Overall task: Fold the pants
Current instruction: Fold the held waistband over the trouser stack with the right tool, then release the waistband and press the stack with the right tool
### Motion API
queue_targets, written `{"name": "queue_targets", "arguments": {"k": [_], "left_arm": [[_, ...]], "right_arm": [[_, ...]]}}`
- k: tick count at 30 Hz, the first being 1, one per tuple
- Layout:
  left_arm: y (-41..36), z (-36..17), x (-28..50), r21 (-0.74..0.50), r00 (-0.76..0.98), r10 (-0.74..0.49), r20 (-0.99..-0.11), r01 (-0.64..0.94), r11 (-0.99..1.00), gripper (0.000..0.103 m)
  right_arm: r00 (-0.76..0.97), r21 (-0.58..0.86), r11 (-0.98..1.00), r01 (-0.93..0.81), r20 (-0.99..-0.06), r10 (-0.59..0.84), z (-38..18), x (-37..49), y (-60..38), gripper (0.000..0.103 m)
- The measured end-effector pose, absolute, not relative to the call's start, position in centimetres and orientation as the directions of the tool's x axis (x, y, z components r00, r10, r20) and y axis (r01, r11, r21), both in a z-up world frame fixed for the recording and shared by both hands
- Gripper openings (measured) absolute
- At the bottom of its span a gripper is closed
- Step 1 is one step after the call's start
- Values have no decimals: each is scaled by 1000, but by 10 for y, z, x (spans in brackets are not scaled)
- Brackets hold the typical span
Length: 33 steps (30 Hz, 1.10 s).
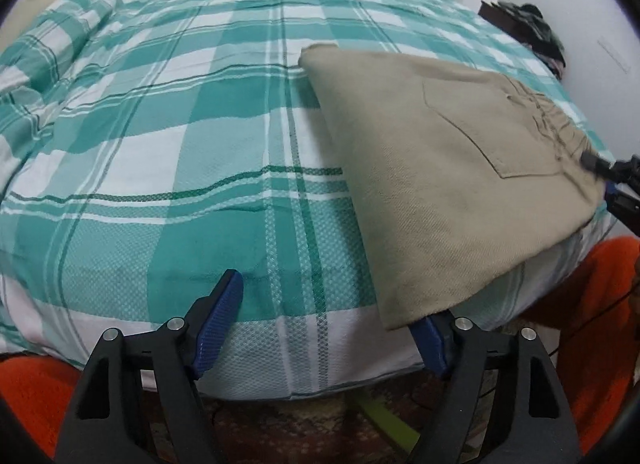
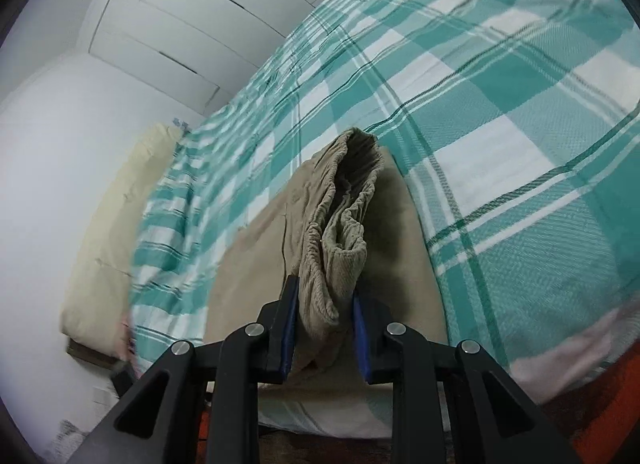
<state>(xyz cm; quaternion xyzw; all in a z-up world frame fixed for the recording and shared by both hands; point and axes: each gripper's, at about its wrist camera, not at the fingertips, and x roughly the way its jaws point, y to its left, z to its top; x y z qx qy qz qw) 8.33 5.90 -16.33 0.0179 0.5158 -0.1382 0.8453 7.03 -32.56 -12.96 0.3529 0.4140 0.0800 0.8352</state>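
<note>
Beige pants (image 1: 432, 168) lie folded on the right side of the bed, back pocket up. Their near corner hangs over the bed's front edge. My left gripper (image 1: 328, 304) is open at that edge, its left finger (image 1: 224, 304) over bare bedcover. Its right finger (image 1: 430, 338) is partly hidden beneath the pants' corner. My right gripper (image 2: 323, 292) is shut on the bunched elastic waistband (image 2: 340, 204), which stands up lifted while the rest of the pants (image 2: 256, 264) stays flat. In the left wrist view the right gripper (image 1: 604, 170) shows at the pants' right edge.
The bed (image 1: 160, 124) has a teal and white plaid cover. A cream pillow (image 2: 112, 224) lies at its head, below white wardrobe doors (image 2: 200, 16). A dark heap of clothes (image 1: 532, 28) sits at the far right corner. Orange clothing of the person (image 1: 600, 304) and a patterned rug (image 1: 280, 424) are nearby.
</note>
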Motion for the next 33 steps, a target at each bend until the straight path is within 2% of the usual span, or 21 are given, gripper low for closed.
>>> {"name": "queue_targets", "arguments": {"k": [2,4,6,7,10,14,15,19,23,25,27,31,33], "left_arm": [[58,-166,84,-110,414,-213,-885,258,960,84],[60,-164,83,-114,406,-217,-888,263,958,85],[63,-160,84,-136,382,-233,-894,265,955,86],[67,-158,81,-154,365,-247,-898,265,952,86],[81,-152,66,-169,338,-255,-906,265,949,87],[98,-128,56,-168,416,-249,-875,221,961,86],[97,-116,58,-182,454,-265,-851,217,959,86],[66,-87,73,-225,528,-344,-776,277,934,88],[15,-100,82,-191,518,-399,-756,409,892,88],[-6,-140,92,-148,424,-345,-837,431,890,84],[-9,-167,93,-81,424,-272,-864,416,906,89],[11,-173,99,-212,379,-350,-857,361,908,91],[11,-171,101,-204,390,-344,-854,358,911,92]], "right_arm": [[594,577,793,196,-713,373,-141,71,-320,24],[556,547,807,223,-751,356,-155,72,-319,26],[560,543,812,212,-749,355,-152,73,-320,29],[562,537,820,198,-748,354,-146,73,-320,36],[576,465,861,204,-769,279,-133,70,-325,47],[652,315,923,223,-752,100,-102,59,-335,47],[670,304,931,202,-737,95,-96,59,-334,47],[733,300,954,0,-649,204,-71,67,-300,47],[681,312,941,-130,-662,314,-85,71,-267,47],[575,288,948,-136,-756,312,-114,78,-257,47],[509,279,952,-124,-806,302,-139,78,-256,47],[513,325,937,-132,-786,345,-137,74,-263,46],[507,370,926,-82,-784,358,-129,80,-267,45]]}}
